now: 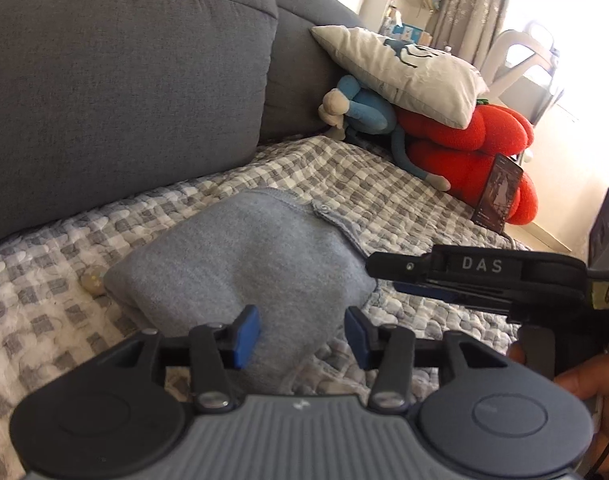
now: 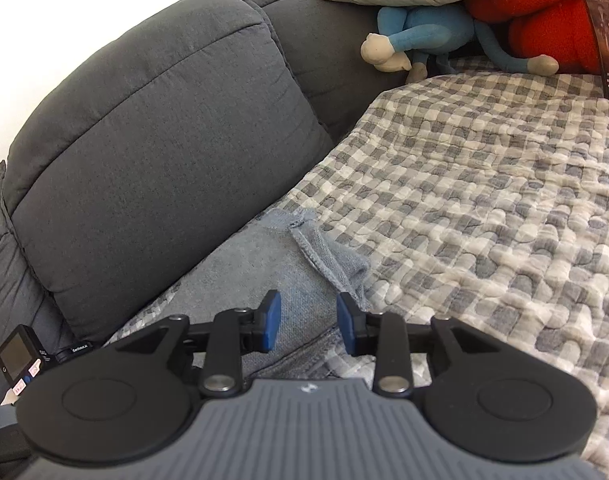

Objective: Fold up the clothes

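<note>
A grey garment (image 1: 248,256) lies folded into a compact bundle on the checked quilt (image 1: 404,200) over the sofa seat. My left gripper (image 1: 302,336) hovers at the bundle's near edge, its blue pads (image 1: 246,336) apart with only cloth showing behind the gap, so it is open. The right gripper (image 1: 384,276) reaches in side-on from the right, at the bundle's right corner. In the right wrist view the right gripper (image 2: 309,326) is open over the grey garment (image 2: 288,276), whose hemmed flap (image 2: 324,256) lies just beyond the fingertips (image 2: 348,328). Nothing is pinched.
Dark grey back cushions (image 1: 124,80) rise behind the seat. A white pillow (image 1: 404,72), a blue plush monkey (image 1: 368,108), a red plush (image 1: 484,148) and a dark card (image 1: 498,188) crowd the far right corner. A small clear object (image 1: 91,280) lies left of the bundle. A hand (image 1: 584,384) holds the right gripper.
</note>
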Motion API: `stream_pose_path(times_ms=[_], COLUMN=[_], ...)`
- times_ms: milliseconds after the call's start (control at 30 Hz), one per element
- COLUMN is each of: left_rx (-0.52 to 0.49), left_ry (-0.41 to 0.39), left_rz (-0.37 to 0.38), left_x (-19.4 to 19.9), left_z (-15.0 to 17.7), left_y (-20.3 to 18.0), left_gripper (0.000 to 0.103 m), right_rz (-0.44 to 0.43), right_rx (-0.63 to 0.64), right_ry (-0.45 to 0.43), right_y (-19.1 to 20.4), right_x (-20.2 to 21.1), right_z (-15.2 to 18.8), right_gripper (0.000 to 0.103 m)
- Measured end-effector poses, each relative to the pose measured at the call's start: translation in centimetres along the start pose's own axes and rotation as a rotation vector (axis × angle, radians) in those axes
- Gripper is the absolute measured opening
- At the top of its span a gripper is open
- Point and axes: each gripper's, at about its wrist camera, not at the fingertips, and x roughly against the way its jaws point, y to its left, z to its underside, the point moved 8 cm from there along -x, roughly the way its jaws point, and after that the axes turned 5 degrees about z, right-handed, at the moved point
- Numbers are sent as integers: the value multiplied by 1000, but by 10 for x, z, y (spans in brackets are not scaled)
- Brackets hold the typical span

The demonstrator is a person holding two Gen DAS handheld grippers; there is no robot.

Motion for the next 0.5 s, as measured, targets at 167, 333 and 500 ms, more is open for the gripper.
stream_pose_path(times_ms=[167, 333, 500], left_rx=[151, 193, 196], left_ry=[60, 84, 83], left_rz=[-96, -165, -264], left_x=[0, 1, 4], left_z=[-3, -3, -1], left_y=[-6, -20, -21], left_gripper=[58, 70, 84], right_rz=[61, 90, 140], right_rx=[101, 154, 255], right_ry=[24, 68, 92], right_y=[0, -3, -5], right_x=[22, 35, 46], right_z=[-9, -13, -17], right_gripper=[53, 64, 80])
